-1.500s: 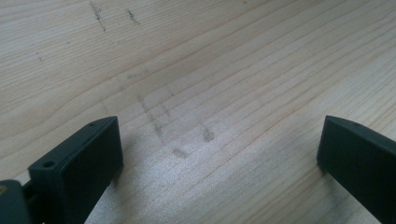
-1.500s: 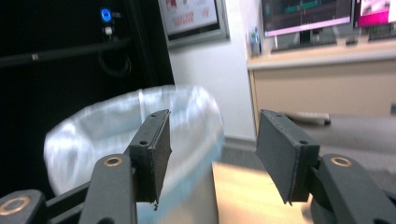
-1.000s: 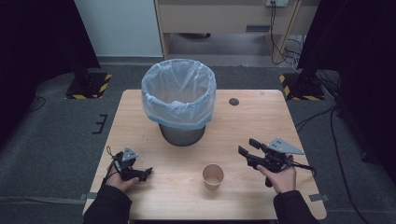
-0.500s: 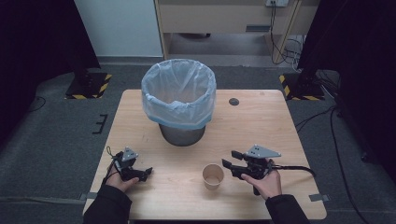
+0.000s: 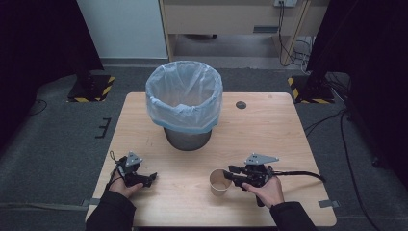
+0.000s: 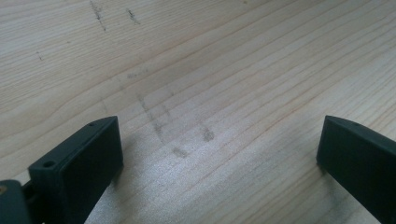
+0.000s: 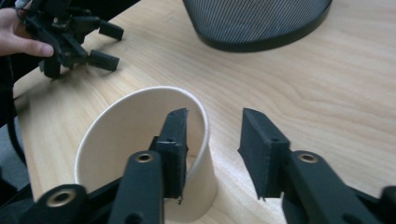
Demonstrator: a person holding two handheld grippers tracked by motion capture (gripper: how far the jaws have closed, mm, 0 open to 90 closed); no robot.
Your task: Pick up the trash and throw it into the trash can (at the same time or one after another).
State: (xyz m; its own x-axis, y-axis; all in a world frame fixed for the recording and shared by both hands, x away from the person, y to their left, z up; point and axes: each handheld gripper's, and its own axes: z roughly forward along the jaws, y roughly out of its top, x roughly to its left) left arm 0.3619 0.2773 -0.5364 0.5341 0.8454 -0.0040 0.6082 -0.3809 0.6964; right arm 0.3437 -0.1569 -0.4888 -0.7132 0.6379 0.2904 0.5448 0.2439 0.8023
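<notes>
An empty tan paper cup (image 5: pixel 220 182) stands upright on the wooden table (image 5: pixel 269 130), near its front edge. My right gripper (image 5: pixel 231 174) reaches it from the right. In the right gripper view the cup (image 7: pixel 140 140) is close up and the right gripper (image 7: pixel 215 126) is open astride its rim: one jaw is inside the cup, the other outside with a gap to the wall. My left gripper (image 5: pixel 149 178) rests low at the front left, jaws apart. The left gripper view has the left gripper (image 6: pixel 219 135) open over bare wood.
A metal mesh bin (image 5: pixel 184 96) lined with a pale blue bag stands at the table's middle back; its dark base (image 7: pixel 257 18) is just beyond the cup. A small black disc (image 5: pixel 241 104) lies to the bin's right. The left gripper (image 7: pixel 74 37) sits across the table.
My right gripper has moved left from the table's right side up to the cup, and its jaws now straddle the rim. The left gripper and the cup have stayed put.
</notes>
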